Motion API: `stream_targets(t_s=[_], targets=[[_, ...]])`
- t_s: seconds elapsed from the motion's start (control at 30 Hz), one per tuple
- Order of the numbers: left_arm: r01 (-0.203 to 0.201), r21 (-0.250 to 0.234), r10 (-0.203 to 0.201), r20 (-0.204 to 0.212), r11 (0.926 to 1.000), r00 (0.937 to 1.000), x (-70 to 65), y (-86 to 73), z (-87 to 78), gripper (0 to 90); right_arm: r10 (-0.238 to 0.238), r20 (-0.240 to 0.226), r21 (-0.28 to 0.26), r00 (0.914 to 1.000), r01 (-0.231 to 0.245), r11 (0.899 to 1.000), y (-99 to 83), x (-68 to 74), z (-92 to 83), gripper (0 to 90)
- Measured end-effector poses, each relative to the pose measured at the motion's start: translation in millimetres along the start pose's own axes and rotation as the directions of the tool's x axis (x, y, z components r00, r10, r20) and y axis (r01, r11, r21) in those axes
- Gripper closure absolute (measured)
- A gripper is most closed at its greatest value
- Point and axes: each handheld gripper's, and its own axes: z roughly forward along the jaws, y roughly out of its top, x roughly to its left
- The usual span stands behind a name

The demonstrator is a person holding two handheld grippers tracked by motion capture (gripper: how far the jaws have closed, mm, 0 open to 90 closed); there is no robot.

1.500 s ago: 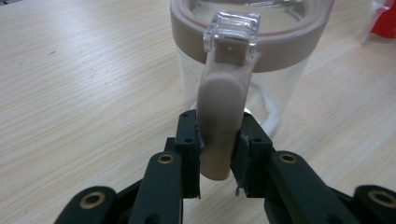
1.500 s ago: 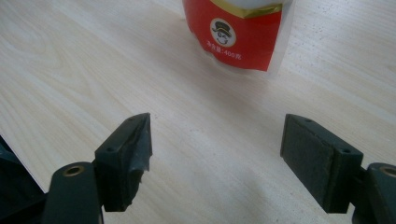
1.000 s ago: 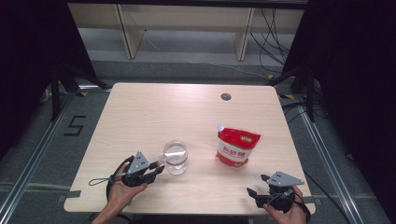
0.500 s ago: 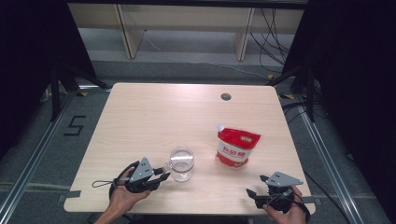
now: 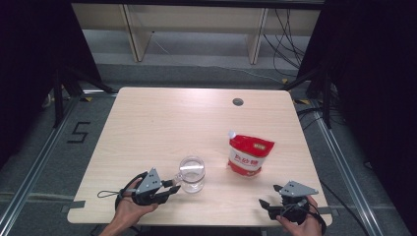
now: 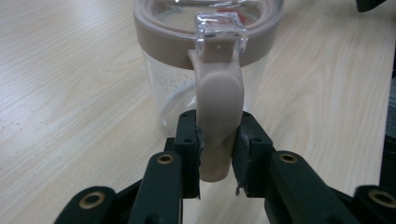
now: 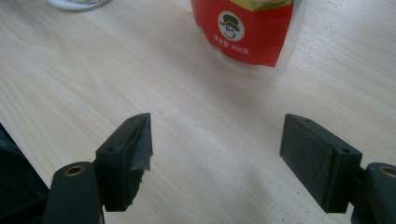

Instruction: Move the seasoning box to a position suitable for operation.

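A clear jar (image 5: 191, 173) with a beige lid ring stands near the table's front edge, left of the middle. My left gripper (image 5: 172, 186) lies level beside it, shut on the beige tab (image 6: 219, 93) that hangs from the lid ring of the jar (image 6: 173, 79); both pads of the left gripper (image 6: 217, 135) press on the tab's lower part. A red and white stand-up pouch (image 5: 249, 155) is upright to the jar's right. My right gripper (image 5: 269, 195) rests at the front right corner. In the right gripper view it (image 7: 217, 135) is open and holds nothing, facing the pouch (image 7: 250, 28).
The pale wooden table (image 5: 162, 118) has a round cable hole (image 5: 238, 102) at its far side. Wooden shelving and loose cables lie on the floor beyond it. Black curtains stand on both sides. The front edge runs just under both hands.
The left gripper and the jar have shifted together a little toward the front edge and to the right. The right gripper and the pouch have stayed put.
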Motion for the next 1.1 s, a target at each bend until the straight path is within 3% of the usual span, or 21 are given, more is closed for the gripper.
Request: stream_targets(t_s=[0.17,0.3,0.33,0.4,0.43,0.47,0.53,0.63,0.67,0.9,1.1], targets=[[-0.005,-0.013,0.006,0.024,0.9999,0.9997,-4.1,0.1,2.1,73.2,-0.005,0.000,-0.005,1.0000,0.005,1.000,-0.2,0.2,0.8,26.2],[-0.045,-0.016,0.046,0.047,0.9988,0.9978,-7.7,1.1,2.6,73.3,-0.003,0.001,-0.005,1.0000,0.003,1.000,-0.3,0.4,0.5,26.1],[-0.060,-0.031,0.061,0.063,0.9977,0.9961,-12.4,1.4,3.3,73.3,0.024,0.011,0.002,0.9997,-0.024,1.000,-0.5,2.3,-0.8,26.2],[-0.071,-0.026,0.073,0.089,0.9971,0.9934,-16.2,1.8,4.0,73.3,0.028,0.007,0.003,0.9996,-0.028,1.000,-0.5,2.7,-0.5,26.2],[-0.071,-0.026,0.073,0.089,0.9971,0.9934,-16.2,1.8,4.0,73.3,0.033,0.005,0.004,0.9994,-0.033,0.999,-0.6,3.1,-0.4,26.2],[-0.063,-0.027,0.066,0.123,0.9977,0.9902,-20.3,2.3,6.7,73.3,0.029,0.008,0.004,0.9995,-0.029,1.000,-0.7,2.9,-0.3,26.2],[-0.065,-0.021,0.067,0.123,0.9976,0.9902,-23.3,2.4,8.6,73.2,0.004,0.002,-0.003,1.0000,-0.004,1.000,-0.4,0.9,0.5,26.2],[-0.073,-0.010,0.074,0.126,0.9973,0.9893,-22.0,3.1,8.9,73.1,0.005,0.003,-0.003,1.0000,-0.005,1.000,-0.5,1.1,0.4,26.2],[-0.057,-0.012,0.058,0.140,0.9983,0.9885,-21.9,2.6,9.4,73.1,0.005,0.003,-0.004,1.0000,-0.005,1.000,-0.5,1.1,0.4,26.2],[-0.062,-0.005,0.062,0.120,0.9981,0.9909,-14.7,2.0,7.7,72.6,-0.010,0.022,-0.008,0.9997,0.010,1.000,-0.5,0.2,0.3,26.2],[-0.035,-0.009,0.035,0.081,0.9994,0.9960,-9.4,1.9,6.9,72.3,0.003,-0.017,0.008,0.9999,-0.003,1.000,0.0,0.6,0.7,26.2]])
